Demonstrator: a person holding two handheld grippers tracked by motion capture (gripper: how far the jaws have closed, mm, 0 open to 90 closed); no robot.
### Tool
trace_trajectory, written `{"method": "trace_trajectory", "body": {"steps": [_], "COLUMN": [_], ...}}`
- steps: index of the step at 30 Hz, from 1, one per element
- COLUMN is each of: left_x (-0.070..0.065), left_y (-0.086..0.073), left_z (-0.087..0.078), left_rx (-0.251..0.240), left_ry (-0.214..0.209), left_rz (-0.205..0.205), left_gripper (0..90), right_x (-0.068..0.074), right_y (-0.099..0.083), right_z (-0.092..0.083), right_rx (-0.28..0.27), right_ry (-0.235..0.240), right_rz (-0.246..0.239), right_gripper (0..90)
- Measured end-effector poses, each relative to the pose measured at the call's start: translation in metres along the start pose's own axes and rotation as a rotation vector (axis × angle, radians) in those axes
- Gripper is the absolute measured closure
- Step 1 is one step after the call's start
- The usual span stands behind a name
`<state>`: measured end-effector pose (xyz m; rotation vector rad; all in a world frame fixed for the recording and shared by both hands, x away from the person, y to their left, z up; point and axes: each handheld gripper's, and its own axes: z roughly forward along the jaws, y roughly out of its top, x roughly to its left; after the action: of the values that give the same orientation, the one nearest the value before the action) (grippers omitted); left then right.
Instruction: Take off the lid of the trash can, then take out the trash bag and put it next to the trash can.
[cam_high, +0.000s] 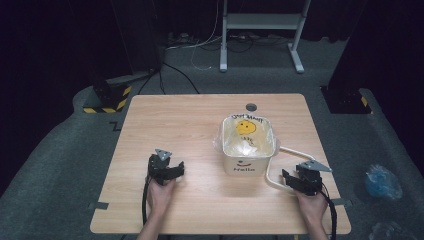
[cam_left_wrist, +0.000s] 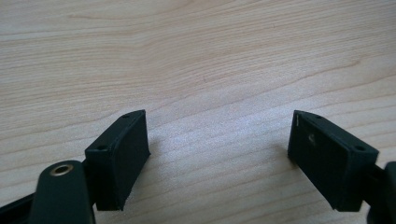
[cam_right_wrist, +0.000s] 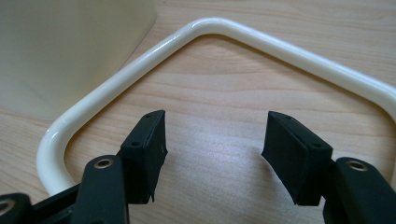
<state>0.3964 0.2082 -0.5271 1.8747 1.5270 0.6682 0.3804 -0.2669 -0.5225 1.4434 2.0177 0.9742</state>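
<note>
Nearest the lens, the person's two forearms come in at the bottom of the high view, each hand holding a gripper on the wooden table (cam_high: 200, 210). The left gripper (cam_high: 172, 167) sits well left of the cream bucket (cam_high: 248, 165), its jaws spread wide with nothing but bare wood between them, as the left gripper view (cam_left_wrist: 218, 149) confirms. The bucket stands upright near the table's middle, lined with a clear plastic bag (cam_high: 245, 142) that bears a yellow smiley; a small grey disc (cam_high: 251, 107) lies on the table beyond it. The bucket's cream handle (cam_high: 280, 167) is folded down flat onto the table on the bucket's right, its loop reaching out toward the table's right edge and its long axis running roughly left to right. The right gripper (cam_high: 289, 179) rests just beside the handle's near bend. In the right gripper view (cam_right_wrist: 212, 149) its jaws stand wide apart, holding nothing, over the bare wood enclosed by the handle (cam_right_wrist: 140, 60); the tube curves around ahead of the jaws and passes close under the left one. Whether they touch is unclear.
</note>
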Motion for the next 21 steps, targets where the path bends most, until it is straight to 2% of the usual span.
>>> {"method": "trace_trajectory", "body": {"steps": [1, 3, 14, 18, 21], "left_x": [0.0000, 0.0001, -0.0003, -0.0017, -0.0033], "left_y": [0.0001, 0.0001, 0.0000, -0.0007, 0.0028], "left_z": [0.0001, 0.0002, 0.0001, -0.0009, 0.0000], "left_rx": [0.001, 0.001, 0.001, 0.002, 0.020], "left_ry": [0.001, 0.003, 0.004, -0.016, -0.040], "left_rz": [-0.002, -0.004, -0.006, 0.008, -0.003], "left_gripper": [19.0, 18.7, 18.4, 18.4, 16.2], "right_x": [0.0012, 0.0047, 0.0059, 0.0059, 0.0060], "right_y": [0.0013, 0.0020, 0.0030, 0.0034, 0.0036], "right_z": [0.0026, 0.0040, 0.0054, 0.0060, 0.0062], "right_rx": [0.023, 0.029, 0.034, 0.033, 0.033], "right_ry": [-0.012, -0.030, -0.019, -0.015, -0.013], "right_rz": [-0.002, -0.026, -0.033, -0.039, -0.043], "right_gripper": [37.1, 36.1, 33.3, 33.0, 32.8]}}
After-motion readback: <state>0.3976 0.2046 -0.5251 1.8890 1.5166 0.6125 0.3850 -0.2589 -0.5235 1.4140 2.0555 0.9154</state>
